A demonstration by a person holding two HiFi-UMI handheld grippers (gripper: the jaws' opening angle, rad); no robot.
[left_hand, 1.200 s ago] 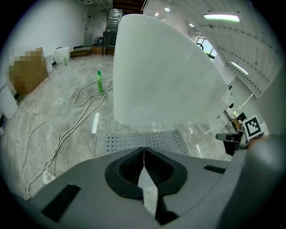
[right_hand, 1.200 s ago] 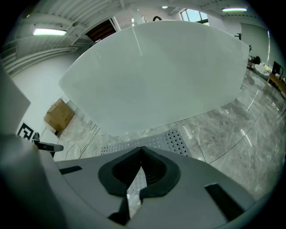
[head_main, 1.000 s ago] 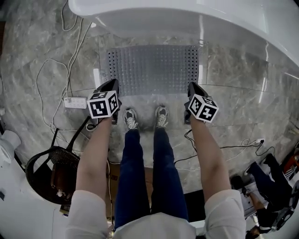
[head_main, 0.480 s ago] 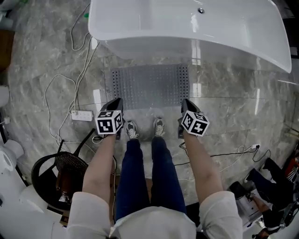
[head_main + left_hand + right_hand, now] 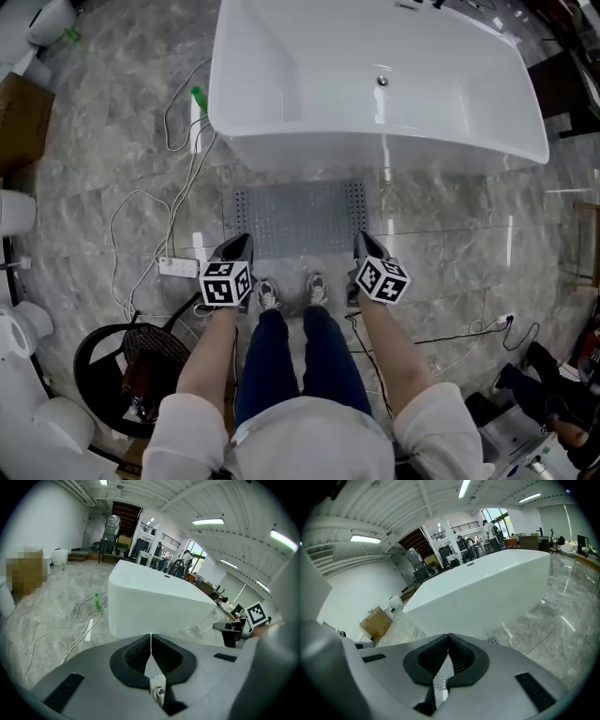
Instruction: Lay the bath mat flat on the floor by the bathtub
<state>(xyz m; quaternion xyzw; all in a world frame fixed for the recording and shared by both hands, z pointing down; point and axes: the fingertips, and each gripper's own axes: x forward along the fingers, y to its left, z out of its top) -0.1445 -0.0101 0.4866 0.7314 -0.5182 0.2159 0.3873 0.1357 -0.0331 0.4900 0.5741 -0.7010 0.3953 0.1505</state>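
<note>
**Head view.** The bath mat [image 5: 300,217] lies spread on the floor [image 5: 469,216]. Its far edge is tucked just under the bulge of the bathtub [image 5: 375,155] and its near edge lies just ahead of the person's shoes [image 5: 269,295]. It looks flat and square to the tub, which is where someone stepping out would put their feet, so the laying seems done. The left tool [image 5: 241,242] and the right tool [image 5: 361,238] hang over the mat's two near corners and point forward and down. That spacing suits gripping a wide sheet at both ends to keep it from folding. Both sit above the floor, and I judge them clear of the mat.

**Left gripper view.** The left tool [image 5: 151,640] has its jaws pressed together with nothing pinched between them. The slit behind the pads shows a dotted strip of the mat [image 5: 152,670] and one shoe [image 5: 159,694], which are simply the floor below. The tub's white wall [image 5: 150,602] fills the space ahead.

**Right gripper view.** The right tool [image 5: 448,639] is likewise closed and empty. A perforated sliver of the mat [image 5: 443,672] shows through its gap, and one holed corner peeks past the nose at the foot of the tub [image 5: 487,592].
</note>
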